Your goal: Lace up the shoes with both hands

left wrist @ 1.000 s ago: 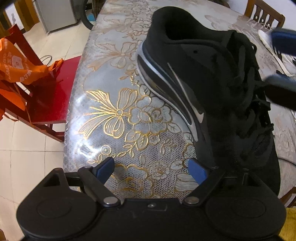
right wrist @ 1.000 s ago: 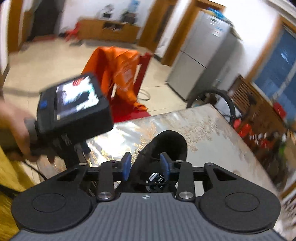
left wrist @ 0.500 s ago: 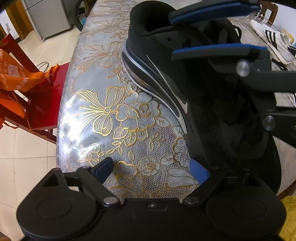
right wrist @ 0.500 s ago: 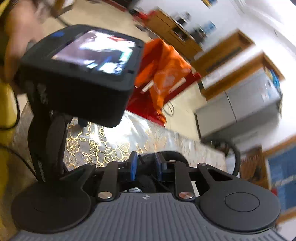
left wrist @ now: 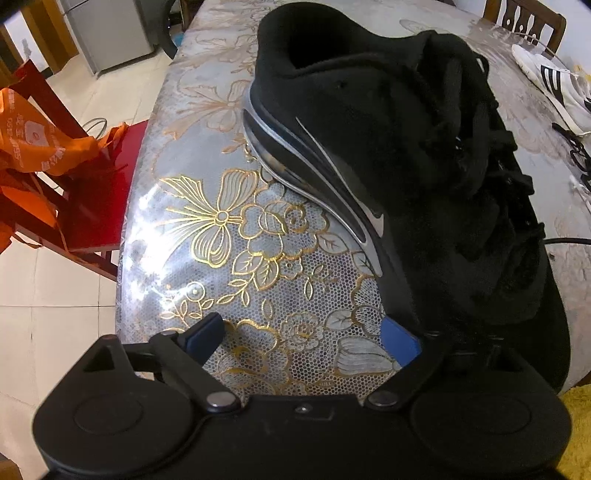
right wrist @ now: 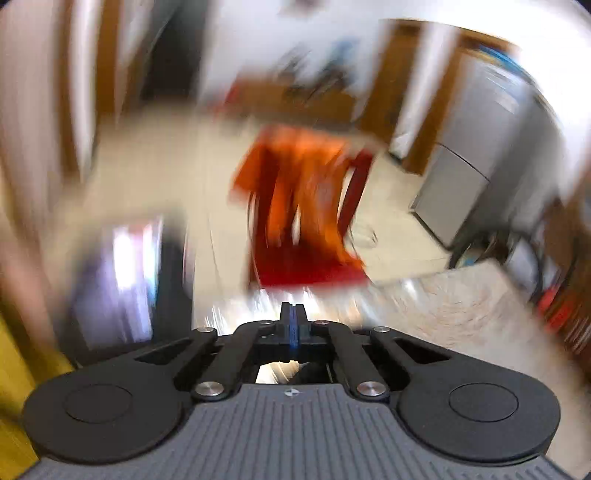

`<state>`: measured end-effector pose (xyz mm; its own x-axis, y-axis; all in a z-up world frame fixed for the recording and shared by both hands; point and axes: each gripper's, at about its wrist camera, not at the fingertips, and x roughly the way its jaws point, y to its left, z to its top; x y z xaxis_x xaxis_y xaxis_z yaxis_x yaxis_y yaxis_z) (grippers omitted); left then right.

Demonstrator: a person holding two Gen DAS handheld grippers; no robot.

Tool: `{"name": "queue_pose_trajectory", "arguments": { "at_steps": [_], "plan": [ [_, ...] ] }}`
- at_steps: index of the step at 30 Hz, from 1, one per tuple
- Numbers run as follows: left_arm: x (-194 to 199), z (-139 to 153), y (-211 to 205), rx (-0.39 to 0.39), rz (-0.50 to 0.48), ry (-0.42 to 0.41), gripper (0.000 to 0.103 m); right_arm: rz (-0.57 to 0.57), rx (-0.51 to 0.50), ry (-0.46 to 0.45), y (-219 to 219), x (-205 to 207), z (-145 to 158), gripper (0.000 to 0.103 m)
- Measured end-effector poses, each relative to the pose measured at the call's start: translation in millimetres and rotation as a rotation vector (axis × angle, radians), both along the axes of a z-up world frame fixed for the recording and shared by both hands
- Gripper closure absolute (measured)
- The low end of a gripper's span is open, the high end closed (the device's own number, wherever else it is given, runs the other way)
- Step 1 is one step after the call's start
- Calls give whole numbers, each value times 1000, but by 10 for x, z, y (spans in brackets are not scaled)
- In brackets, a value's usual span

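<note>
Left gripper: jaws opening, wide, nothing between them, beside the toe. Right gripper: jaws pressed together, empty, view blurred. Black suede trainer with silver sole: on floral gold-patterned tabletop. Black laces: threaded, seemingly untied; tying likely remains.

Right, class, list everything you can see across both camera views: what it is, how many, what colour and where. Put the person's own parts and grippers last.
Sneaker: one, black with silver trim, on the table, its black laces loose.
Table: one, covered in silver lace with gold flowers.
White shoe: at least one, black stripes, far right of the table.
Chair: one, red, left of the table, orange bag draped on it.
Wooden chair: one, brown, beyond the table.
Fridge: one, grey, at the wall.
Left gripper: black, blue pads, jaws opening, nothing between them.
Right gripper: black, shut and empty, view blurred.
</note>
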<state>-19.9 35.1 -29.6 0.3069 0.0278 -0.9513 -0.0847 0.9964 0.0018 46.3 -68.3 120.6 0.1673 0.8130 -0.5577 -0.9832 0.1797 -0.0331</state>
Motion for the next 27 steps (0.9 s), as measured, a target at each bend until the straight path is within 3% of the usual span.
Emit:
{"name": "queue_pose_trajectory", "arguments": {
  "at_steps": [2,4,5,6,8,11,16,17,22,27],
  "plan": [
    [4,1,16,2,4,-1,12,-55,150,131,-107,149,288,103],
    [-42,56,67,-21,20,-34,13,-98,178,139,-191,184,403,103],
    [-74,101,107,-39,34,-63,17,-135,147,128,-229,160,379,98],
    [-112,169,157,-62,41,-106,18,-171,116,117,-268,137,355,79],
    [-189,336,277,-104,62,-201,18,-248,13,83,-346,35,233,55],
    [-268,538,424,-150,90,-307,18,-325,-146,33,-569,-245,-27,56],
    [-224,627,500,-185,50,-378,20,-516,-252,137,-1090,-710,-240,47],
    [-199,623,504,-195,36,-377,21,-586,-262,178,-1177,-786,-284,42],
    [-110,600,496,-245,-53,-387,21,-915,-189,423,-1494,-1203,-482,39],
    [-80,586,391,-262,-160,-394,20,-1163,-188,448,-1717,-1858,-551,38]
  ]
}}
